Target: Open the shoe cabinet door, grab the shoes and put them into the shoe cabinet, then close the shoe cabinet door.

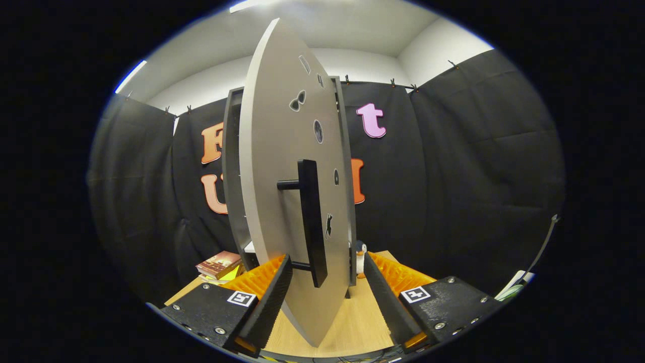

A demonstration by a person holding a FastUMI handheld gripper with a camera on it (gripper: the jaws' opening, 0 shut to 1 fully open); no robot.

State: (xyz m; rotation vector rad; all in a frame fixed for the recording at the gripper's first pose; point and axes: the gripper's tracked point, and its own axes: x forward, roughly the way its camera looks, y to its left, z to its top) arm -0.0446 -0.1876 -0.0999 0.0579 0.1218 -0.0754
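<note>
Two fingers of the gripper (326,297) are standing wide apart, with the lower edge of the cabinet door (282,201) and its black handle (311,222) sitting between them, neither finger pressing on either. The door is swung open, seen nearly edge-on, its long axis running upright like the handle's. Behind it the shoe cabinet (233,176) is standing on the wooden table (358,322); its inside is hidden. Some books (217,264) are lying beside it.
</note>
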